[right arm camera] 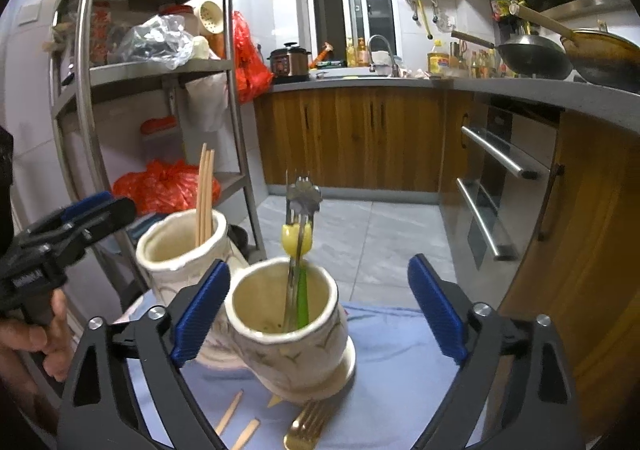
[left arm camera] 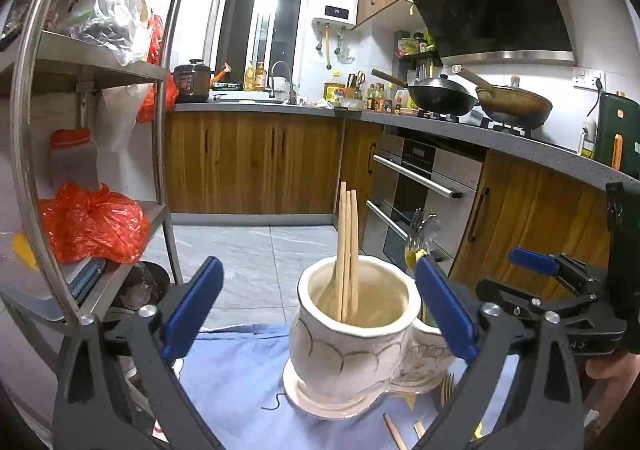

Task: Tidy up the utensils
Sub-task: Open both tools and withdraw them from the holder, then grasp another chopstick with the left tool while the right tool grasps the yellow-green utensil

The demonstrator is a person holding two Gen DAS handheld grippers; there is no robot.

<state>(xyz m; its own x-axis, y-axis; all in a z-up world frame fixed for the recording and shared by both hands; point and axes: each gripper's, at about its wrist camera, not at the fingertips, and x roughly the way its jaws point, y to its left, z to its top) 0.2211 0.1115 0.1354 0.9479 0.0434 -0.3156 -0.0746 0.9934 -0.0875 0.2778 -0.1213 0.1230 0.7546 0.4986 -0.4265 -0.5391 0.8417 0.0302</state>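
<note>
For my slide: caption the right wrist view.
Open right gripper before holder with forks; chopsticks behind.

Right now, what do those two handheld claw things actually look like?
Both match: the left gripper and right gripper have black angular plastic frames joined by silver rivets, each with two fingers tipped in ribbed blue pads. Small white lettering marks the black body. No cables or sleeves show; only bare fingers on one handle.

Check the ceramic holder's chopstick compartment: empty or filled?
Filled: wooden chopsticks stand upright inside the ceramic holder, tips above its rim.
</note>
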